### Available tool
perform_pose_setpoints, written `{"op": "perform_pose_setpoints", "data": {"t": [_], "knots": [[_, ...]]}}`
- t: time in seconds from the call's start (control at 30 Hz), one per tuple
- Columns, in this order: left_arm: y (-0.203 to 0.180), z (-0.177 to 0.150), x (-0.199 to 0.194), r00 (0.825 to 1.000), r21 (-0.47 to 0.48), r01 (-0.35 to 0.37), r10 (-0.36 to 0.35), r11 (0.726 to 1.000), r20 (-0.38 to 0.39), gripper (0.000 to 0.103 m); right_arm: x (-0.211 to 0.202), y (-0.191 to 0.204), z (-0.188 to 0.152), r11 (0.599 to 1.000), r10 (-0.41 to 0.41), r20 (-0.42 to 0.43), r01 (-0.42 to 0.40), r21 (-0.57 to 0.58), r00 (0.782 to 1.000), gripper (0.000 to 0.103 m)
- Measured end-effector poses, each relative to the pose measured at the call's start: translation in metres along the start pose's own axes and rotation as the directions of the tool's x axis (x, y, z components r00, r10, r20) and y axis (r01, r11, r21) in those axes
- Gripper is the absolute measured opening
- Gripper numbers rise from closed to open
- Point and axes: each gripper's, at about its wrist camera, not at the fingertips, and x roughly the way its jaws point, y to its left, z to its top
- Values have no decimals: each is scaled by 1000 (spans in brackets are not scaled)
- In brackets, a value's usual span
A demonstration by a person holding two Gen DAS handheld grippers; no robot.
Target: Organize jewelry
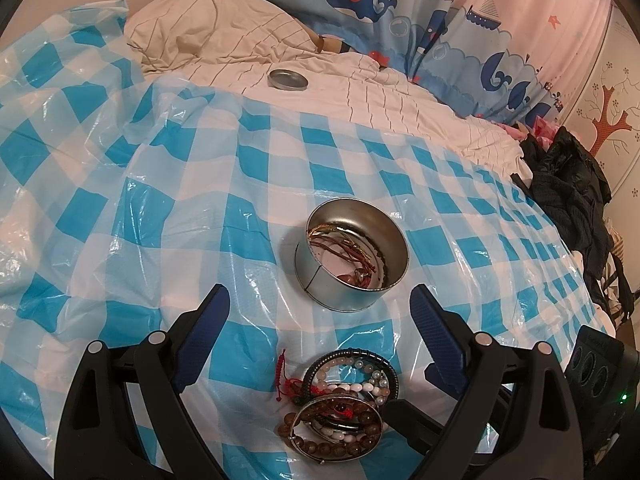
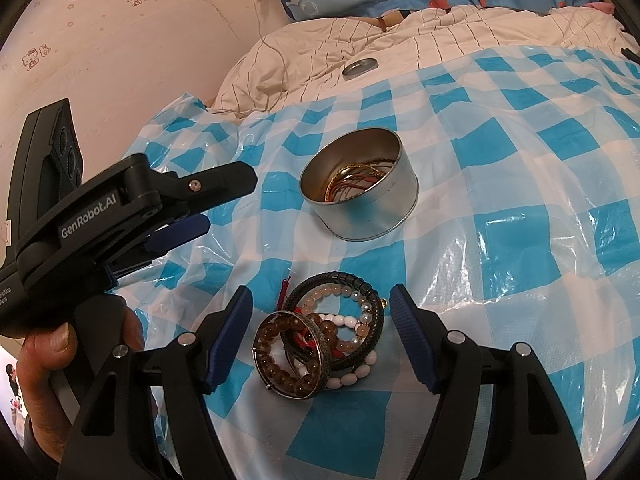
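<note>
A pile of bracelets [image 1: 340, 400] lies on the blue-and-white checked plastic sheet [image 1: 240, 200]: beaded strands, a black cord band, a metal bangle and a red cord. It also shows in the right wrist view [image 2: 324, 340]. Beyond it stands a round metal tin [image 1: 352, 256] holding cords and a gold chain; it also shows in the right wrist view [image 2: 358, 184]. My left gripper [image 1: 320, 300] is open and empty, above the pile. My right gripper [image 2: 322, 300] is open and empty, its fingers either side of the pile. The left gripper appears in the right wrist view [image 2: 192, 216].
The tin's lid [image 1: 288, 79] lies on the striped cream bedding [image 1: 360, 92] at the back. A whale-print quilt [image 1: 380, 8] lies beyond it. Dark clothing [image 1: 572, 184] is heaped at the right edge. A pink wall [image 2: 100, 60] is to the left.
</note>
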Motion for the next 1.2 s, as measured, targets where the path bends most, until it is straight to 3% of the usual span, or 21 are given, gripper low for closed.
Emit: {"op": "perform_pose_setpoints", "data": {"t": [1.2], "knots": [[-4, 0, 4, 1000, 2, 0, 0, 1000, -10, 89, -3, -3, 3, 1000, -1, 4, 1, 0, 1000, 72]]}}
